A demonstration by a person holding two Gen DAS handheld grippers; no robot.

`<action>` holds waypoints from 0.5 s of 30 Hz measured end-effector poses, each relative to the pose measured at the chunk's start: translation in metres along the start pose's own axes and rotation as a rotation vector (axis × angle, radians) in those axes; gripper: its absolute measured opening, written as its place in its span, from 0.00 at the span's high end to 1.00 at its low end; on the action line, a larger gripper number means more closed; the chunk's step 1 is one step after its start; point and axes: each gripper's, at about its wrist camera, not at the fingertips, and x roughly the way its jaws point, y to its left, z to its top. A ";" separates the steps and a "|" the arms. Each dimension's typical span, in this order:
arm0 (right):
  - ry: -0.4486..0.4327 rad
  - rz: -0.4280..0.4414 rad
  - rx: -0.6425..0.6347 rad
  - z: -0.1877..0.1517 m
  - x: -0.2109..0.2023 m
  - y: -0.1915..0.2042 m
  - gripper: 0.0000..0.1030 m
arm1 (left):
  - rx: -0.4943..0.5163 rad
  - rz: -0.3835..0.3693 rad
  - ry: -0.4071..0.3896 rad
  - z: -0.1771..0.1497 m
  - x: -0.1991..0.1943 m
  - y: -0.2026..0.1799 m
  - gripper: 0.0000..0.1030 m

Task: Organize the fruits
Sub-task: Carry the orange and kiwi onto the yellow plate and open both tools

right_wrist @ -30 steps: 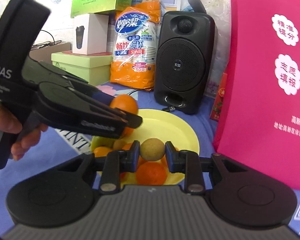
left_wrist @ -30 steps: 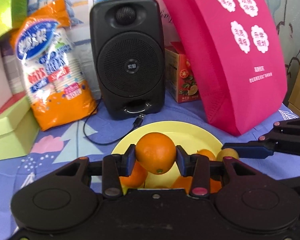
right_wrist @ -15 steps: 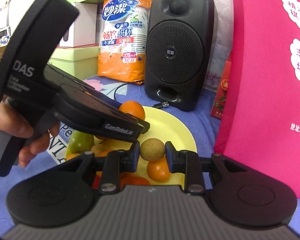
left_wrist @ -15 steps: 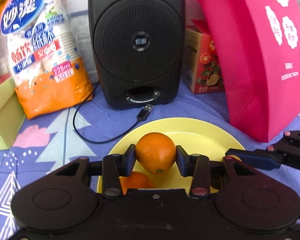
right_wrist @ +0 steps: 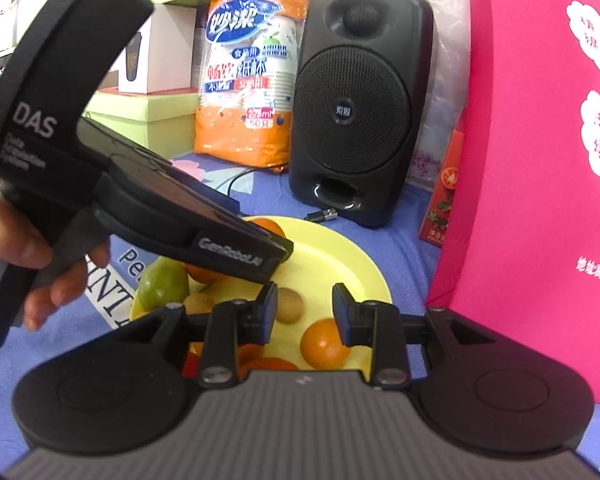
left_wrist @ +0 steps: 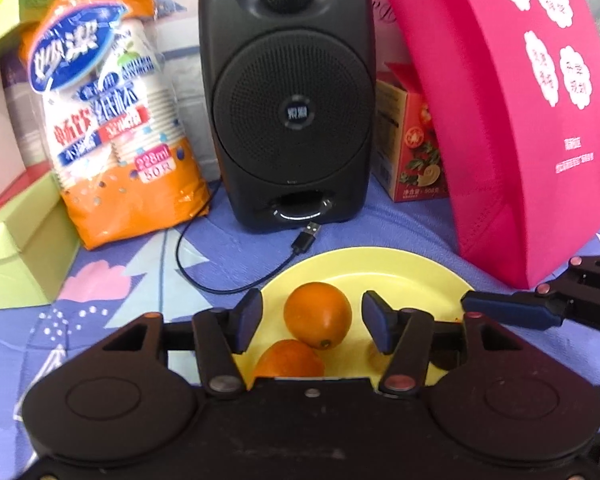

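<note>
**Operator:** Watching the top orange made me nervous. It sat between the pads of my left gripper, propped on a second orange nearer to me. A nudge from either pad as I backed off could have rolled it across the yellow plate toward the far rim. Beyond that lay only the USB plug and the speaker.

**Spotter:** And the right side?

**Operator:** Crowded. My right gripper hovered over the same plate, close to the left one. Any sideways drift could have knocked the tools together or scattered the pile.

**Spotter:** Fingers?

**Operator:** The left jaws had just been opening. They stood moderately apart, with daylight on both sides of the orange, gripping nothing. The right jaws stood narrowly apart. The small brown fruit lay on the plate by one pad and the other pad was clear of it, so I judged nothing was held. Whether that first pad touched it, I couldn't tell.
</note>
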 end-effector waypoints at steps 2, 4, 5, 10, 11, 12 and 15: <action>-0.011 -0.007 0.000 0.001 -0.009 0.000 0.72 | 0.014 0.008 -0.012 -0.001 -0.012 -0.003 0.46; -0.020 -0.010 0.007 0.000 -0.021 0.001 0.70 | 0.020 0.010 -0.021 -0.003 -0.024 -0.004 0.46; -0.024 -0.010 0.010 -0.001 -0.026 0.002 0.68 | 0.019 0.010 -0.026 -0.004 -0.031 -0.005 0.46; -0.037 -0.009 0.024 -0.008 -0.054 0.010 0.68 | 0.033 0.018 -0.056 -0.013 -0.065 -0.007 0.46; -0.039 -0.010 0.028 -0.010 -0.060 0.011 0.68 | 0.036 0.020 -0.062 -0.015 -0.072 -0.008 0.46; -0.040 -0.011 0.032 -0.013 -0.065 0.013 0.68 | 0.035 0.020 -0.068 -0.017 -0.080 -0.008 0.46; -0.042 -0.006 0.044 -0.020 -0.078 0.019 0.66 | 0.031 0.013 -0.088 -0.025 -0.102 -0.008 0.46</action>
